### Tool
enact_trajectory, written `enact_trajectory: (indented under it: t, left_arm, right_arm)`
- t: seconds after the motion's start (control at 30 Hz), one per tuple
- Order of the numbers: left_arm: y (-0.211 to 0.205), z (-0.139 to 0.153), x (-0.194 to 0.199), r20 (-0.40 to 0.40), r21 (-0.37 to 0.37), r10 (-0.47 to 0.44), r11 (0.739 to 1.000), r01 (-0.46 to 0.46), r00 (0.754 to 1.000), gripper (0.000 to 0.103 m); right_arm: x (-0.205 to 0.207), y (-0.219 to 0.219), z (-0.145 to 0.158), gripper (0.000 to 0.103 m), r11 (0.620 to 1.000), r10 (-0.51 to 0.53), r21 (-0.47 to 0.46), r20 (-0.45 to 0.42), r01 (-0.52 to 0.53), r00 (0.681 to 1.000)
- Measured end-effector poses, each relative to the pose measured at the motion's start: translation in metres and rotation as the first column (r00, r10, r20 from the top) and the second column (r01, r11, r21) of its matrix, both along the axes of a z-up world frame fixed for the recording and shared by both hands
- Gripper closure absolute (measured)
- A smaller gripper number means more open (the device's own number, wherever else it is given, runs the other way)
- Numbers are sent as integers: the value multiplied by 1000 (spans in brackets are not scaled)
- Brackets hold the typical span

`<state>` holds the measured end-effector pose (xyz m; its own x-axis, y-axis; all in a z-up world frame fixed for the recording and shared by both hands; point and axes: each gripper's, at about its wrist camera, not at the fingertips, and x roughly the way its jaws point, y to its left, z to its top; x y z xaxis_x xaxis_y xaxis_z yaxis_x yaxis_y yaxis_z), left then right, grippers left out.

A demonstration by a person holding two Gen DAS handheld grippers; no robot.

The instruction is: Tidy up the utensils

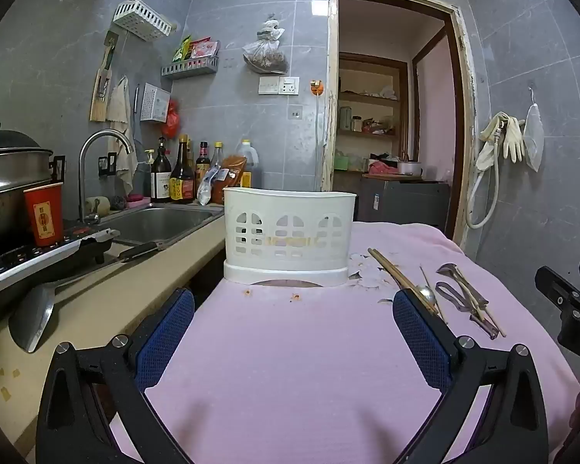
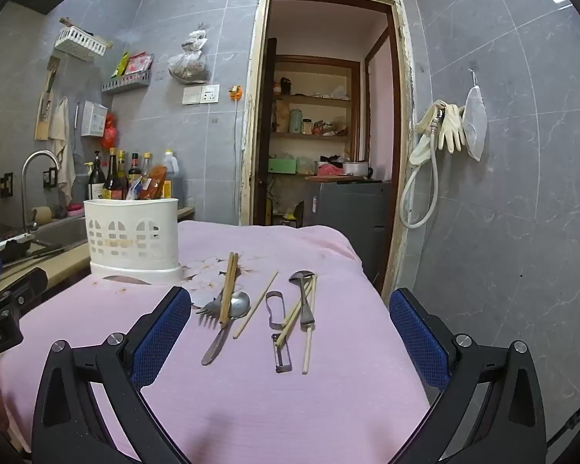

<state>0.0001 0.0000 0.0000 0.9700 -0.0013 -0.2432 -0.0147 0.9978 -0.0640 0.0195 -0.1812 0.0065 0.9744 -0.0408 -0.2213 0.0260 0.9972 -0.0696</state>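
Now both the left gripper (image 1: 294, 332) and the right gripper (image 2: 290, 332) stand wide, holding nothing. Chopsticks (image 2: 228, 288), a fork (image 2: 208, 311) and a peeler (image 2: 278, 332) lie on the pink-covered bench (image 2: 290, 406) beside the white holder (image 2: 131, 236).

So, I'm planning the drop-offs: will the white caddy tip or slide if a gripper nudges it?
The white caddy looks like thin perforated plastic and empty, so probably light. It stands tall on a pink cloth, so a nudge near the rim may tip it; lower down, it would likelier slide.
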Motion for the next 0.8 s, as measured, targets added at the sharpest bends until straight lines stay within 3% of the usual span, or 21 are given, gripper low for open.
enact_trajectory:
  t: [0.8]
  left_arm:
    - [0,-5,3,-14,-5,-12,1000,12,1000,2]
  right_arm:
    - [0,2,0,0,1000,0,-1,-4,0,1000]
